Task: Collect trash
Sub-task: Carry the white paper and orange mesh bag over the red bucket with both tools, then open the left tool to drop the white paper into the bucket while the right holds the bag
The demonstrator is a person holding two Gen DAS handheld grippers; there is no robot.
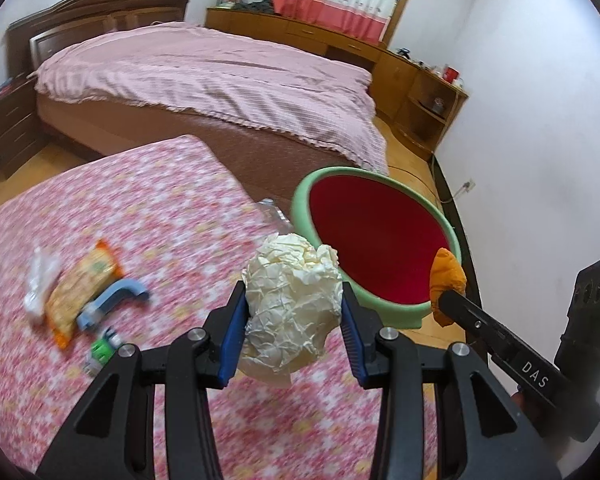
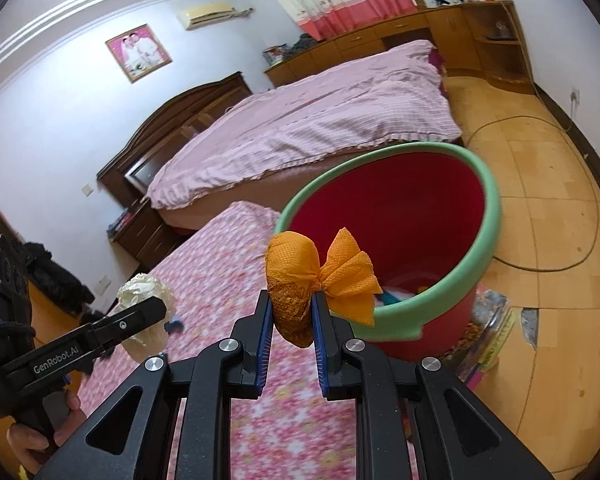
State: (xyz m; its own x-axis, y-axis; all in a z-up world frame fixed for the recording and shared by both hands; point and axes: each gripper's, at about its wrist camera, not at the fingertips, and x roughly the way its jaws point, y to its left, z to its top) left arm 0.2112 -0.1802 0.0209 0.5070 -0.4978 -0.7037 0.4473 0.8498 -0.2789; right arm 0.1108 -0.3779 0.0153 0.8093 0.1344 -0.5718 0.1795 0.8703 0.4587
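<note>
The left gripper (image 1: 294, 312) is clamped on a crumpled cream paper ball (image 1: 292, 300), its blue pads pressed into both sides, held above the floral-covered counter (image 1: 140, 208) just short of the bin (image 1: 380, 240). The right gripper (image 2: 292, 320) is pinched tight on an orange net wrapper (image 2: 296, 284), its twisted tail fanning out against the green rim. The bin, red inside with a mint-green lip, stands just off the counter's edge, and some rubbish shows at its bottom in the right wrist view.

Back on the counter an orange snack packet (image 1: 82, 288), a clear wrapper (image 1: 40, 280), a blue plastic piece (image 1: 114, 298) and a small green-and-white item (image 1: 104, 346) lie waiting.

Trouble, I'd say: both grippers converge on one opening and could knock together, or a release too soon drops the ball on the rim or floor. The wrapper's tail might snag on the pad.

Lettering: "DAS" on the right gripper's finger, "GenRobot.AI" on the left's.
</note>
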